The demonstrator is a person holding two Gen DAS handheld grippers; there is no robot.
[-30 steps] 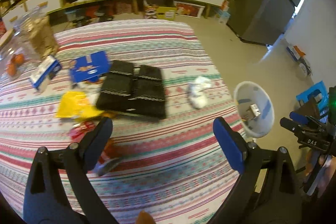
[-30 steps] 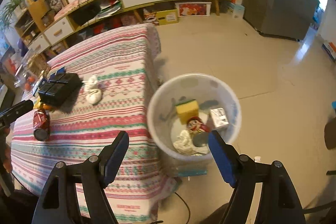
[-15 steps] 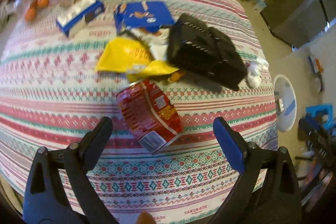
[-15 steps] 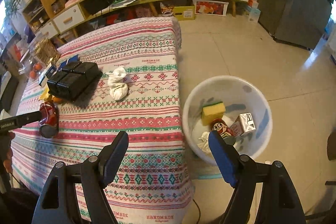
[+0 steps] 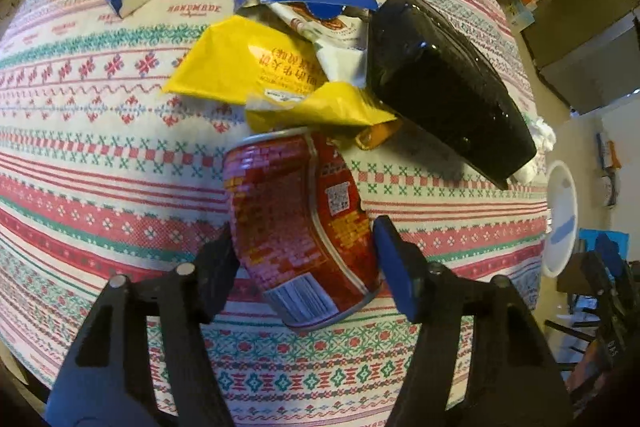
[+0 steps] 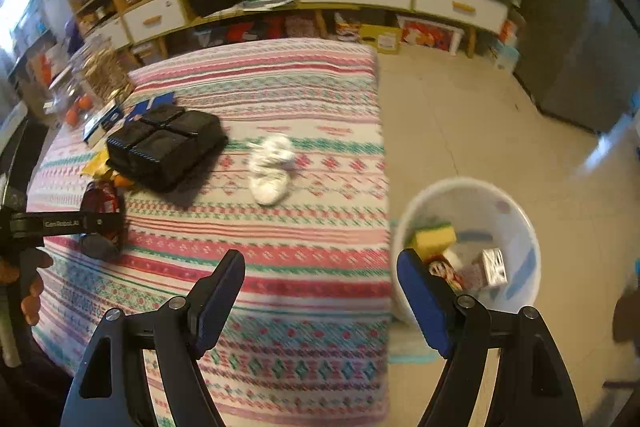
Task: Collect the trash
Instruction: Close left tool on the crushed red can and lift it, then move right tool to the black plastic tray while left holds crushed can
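the left gripper (image 5: 306, 259) has dropped over the dented red can (image 5: 298, 227), and its jaws have just been closing, now grasping the can's sides where it lies on the striped surface (image 5: 100, 195) beside a yellow wrapper (image 5: 240, 67). the right gripper (image 6: 320, 291), jaws released and empty, has swung from the white bin (image 6: 516, 223) toward the surface. only its view shows the bin's contents and the crumpled tissue (image 6: 272, 167).

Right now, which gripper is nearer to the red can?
Left. The left gripper has just been closing around the red can; the right gripper hangs open near the table edge, well apart from it.
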